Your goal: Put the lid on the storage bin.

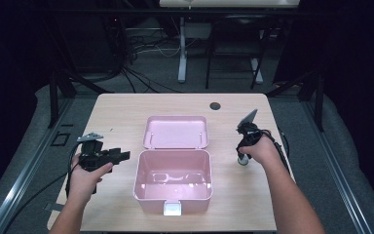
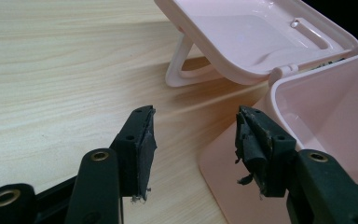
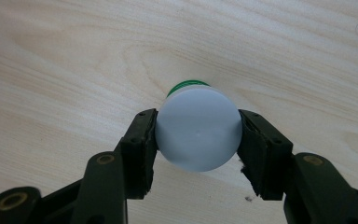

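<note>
Bottle (image 3: 199, 128), white cap, green below, stands on table (image 1: 121, 109) right of open pink box (image 1: 173, 181). Right gripper (image 3: 198, 135) jaws closed on cap sides. Prob. light, rigid, smooth plastic; may slip, grip mid-cap. Left gripper (image 2: 193, 135) jaws open, empty, beside box.

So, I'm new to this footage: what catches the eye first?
The open pink box at the table's middle, its lid flung back behind it. Right of it, the right gripper is clamped on a white-capped bottle with a green body; the left gripper waits open beside the box.
</note>
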Available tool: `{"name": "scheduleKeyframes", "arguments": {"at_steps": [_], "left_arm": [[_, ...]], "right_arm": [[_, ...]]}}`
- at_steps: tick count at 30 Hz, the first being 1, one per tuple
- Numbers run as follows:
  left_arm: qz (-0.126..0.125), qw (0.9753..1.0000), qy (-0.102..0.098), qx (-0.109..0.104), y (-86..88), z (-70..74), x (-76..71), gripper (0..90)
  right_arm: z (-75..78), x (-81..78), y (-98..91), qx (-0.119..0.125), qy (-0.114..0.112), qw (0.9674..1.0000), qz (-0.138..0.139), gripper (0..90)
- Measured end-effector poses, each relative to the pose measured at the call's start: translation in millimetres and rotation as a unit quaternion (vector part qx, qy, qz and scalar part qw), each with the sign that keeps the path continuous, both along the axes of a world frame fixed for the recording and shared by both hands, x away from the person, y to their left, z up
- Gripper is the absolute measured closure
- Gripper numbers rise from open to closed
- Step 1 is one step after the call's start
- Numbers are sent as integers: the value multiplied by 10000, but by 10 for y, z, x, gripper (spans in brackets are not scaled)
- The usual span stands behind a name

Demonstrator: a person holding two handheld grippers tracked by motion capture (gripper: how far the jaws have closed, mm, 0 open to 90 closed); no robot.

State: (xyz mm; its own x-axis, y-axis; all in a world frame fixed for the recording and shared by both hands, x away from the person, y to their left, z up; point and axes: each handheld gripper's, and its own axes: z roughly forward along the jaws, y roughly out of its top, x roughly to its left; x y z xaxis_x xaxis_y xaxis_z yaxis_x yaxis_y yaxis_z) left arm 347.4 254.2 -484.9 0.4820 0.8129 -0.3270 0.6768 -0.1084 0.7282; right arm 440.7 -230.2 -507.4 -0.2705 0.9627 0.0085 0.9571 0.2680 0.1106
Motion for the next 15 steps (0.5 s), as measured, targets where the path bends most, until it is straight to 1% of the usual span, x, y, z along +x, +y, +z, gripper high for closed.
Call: {"name": "scheduleKeyframes", "arguments": {"at_steps": [9,12,14,15], "left_arm": [[13,10000,7,-14,4,-4,3,475],[8,10000,14,-8,6,-7,5,475],[10,10000,14,-11,7,-7,5,475],[12,10000,18,-2,10,-4,5,475]], "right_arm": [[-22,4,13,-32,-63,10000,46,499],[-9,4,16,-71,-3,9999,76,500],[-8,5,19,-89,-6,9999,96,501],[-6,1,27,-92,8,9999,58,501]]}}
